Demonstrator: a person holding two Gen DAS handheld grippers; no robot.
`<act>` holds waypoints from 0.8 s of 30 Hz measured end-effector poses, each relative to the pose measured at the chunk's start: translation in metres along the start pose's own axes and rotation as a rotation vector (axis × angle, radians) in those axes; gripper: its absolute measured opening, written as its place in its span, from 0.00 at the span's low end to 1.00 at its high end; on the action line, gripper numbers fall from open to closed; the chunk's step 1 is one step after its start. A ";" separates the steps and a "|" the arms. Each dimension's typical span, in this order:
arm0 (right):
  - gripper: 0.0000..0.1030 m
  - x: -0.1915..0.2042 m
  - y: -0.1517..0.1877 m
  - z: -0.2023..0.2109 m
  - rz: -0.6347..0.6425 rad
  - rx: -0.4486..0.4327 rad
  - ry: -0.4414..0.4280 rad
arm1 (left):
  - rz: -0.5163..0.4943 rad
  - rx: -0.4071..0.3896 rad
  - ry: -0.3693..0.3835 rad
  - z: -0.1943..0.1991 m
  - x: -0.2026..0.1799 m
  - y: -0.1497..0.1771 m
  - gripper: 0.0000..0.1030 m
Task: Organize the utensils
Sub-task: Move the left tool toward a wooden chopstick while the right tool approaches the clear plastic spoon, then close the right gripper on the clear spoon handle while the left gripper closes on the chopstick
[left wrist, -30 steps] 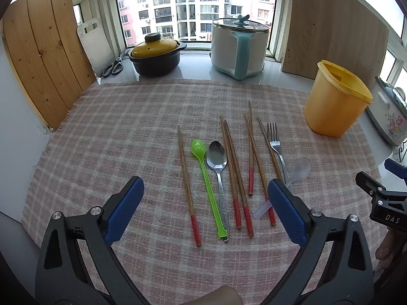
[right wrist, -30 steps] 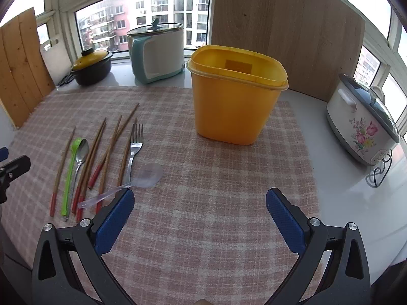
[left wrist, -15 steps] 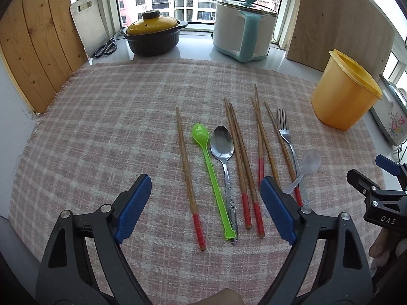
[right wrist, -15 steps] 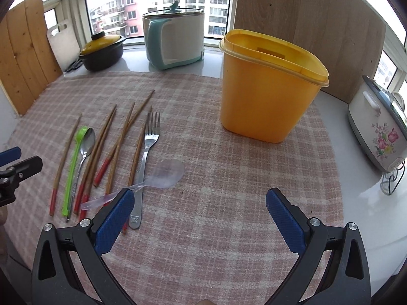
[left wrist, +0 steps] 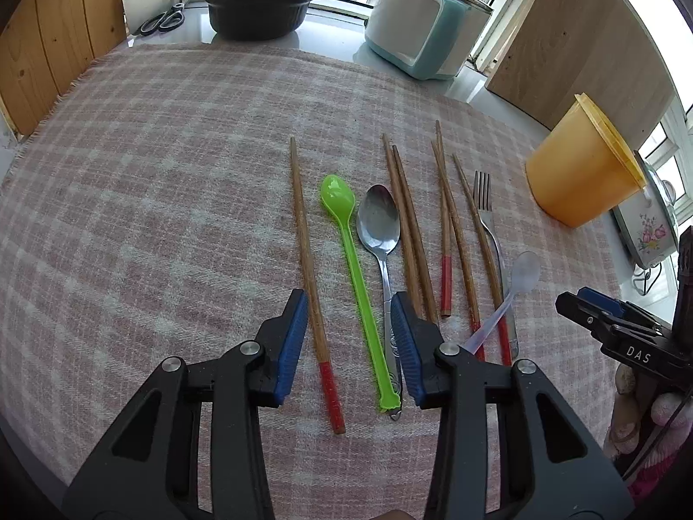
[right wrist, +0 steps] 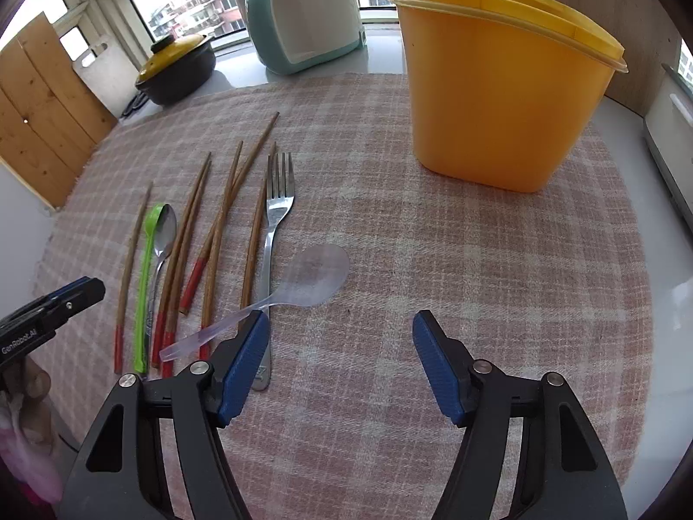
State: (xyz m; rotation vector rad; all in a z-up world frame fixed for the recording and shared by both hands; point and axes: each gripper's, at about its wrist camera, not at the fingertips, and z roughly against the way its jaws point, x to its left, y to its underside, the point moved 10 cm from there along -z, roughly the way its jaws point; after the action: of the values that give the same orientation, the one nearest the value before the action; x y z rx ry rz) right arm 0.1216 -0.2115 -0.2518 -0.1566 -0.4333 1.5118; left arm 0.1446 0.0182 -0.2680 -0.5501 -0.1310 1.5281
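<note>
Because the long bright green plastic spoon (left wrist: 353,268) is lying so close to the shiny metal spoon (left wrist: 381,238) and the brown wooden chopstick with a red end (left wrist: 309,273), the left tongs (left wrist: 348,303) could be grabbing more than one thing at once, I think. The green spoon's handle is sitting between the two blue pads, with the chopstick just beside the left pad and the metal spoon's handle just beside the right pad. The left jaws have just been closing, but they are not pressing on anything yet. If they are squeezing all three, one may be slipping out or rolling away. A bit to the right, more red-ended chopsticks (left wrist: 446,234), a metal fork (right wrist: 275,234) and a see-through plastic spoon (right wrist: 303,286) are lying on the pink checked cloth (left wrist: 151,173). The right tongs (right wrist: 340,338) have just been closing too, with nothing between them but cloth. Their left pad is sitting over the see-through spoon's handle and could be knocking it sideways. Farther off, the tall yellow plastic tub (right wrist: 498,99) is standing upright, well apart from the row.
</note>
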 end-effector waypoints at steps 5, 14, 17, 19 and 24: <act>0.52 0.013 0.008 -0.009 -0.053 0.065 -0.083 | 0.030 0.029 0.044 -0.011 0.002 0.000 0.27; 0.41 0.024 0.012 -0.025 -0.153 0.123 -0.138 | 0.030 0.049 0.010 -0.026 0.020 -0.005 0.25; 0.38 0.027 0.013 -0.030 -0.185 0.138 -0.147 | 0.019 0.057 0.009 -0.030 0.024 -0.006 0.23; 0.38 0.028 0.013 -0.031 -0.213 0.147 -0.156 | 0.015 0.066 0.013 -0.033 0.026 -0.006 0.23; 0.36 0.031 0.009 -0.034 -0.269 0.150 -0.161 | -0.006 0.081 0.025 -0.039 0.025 -0.006 0.22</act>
State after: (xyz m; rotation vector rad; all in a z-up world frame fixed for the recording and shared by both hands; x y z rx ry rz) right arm 0.1261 -0.1751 -0.2810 0.1381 -0.4488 1.2894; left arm 0.1682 0.0329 -0.3063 -0.5037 -0.0512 1.5131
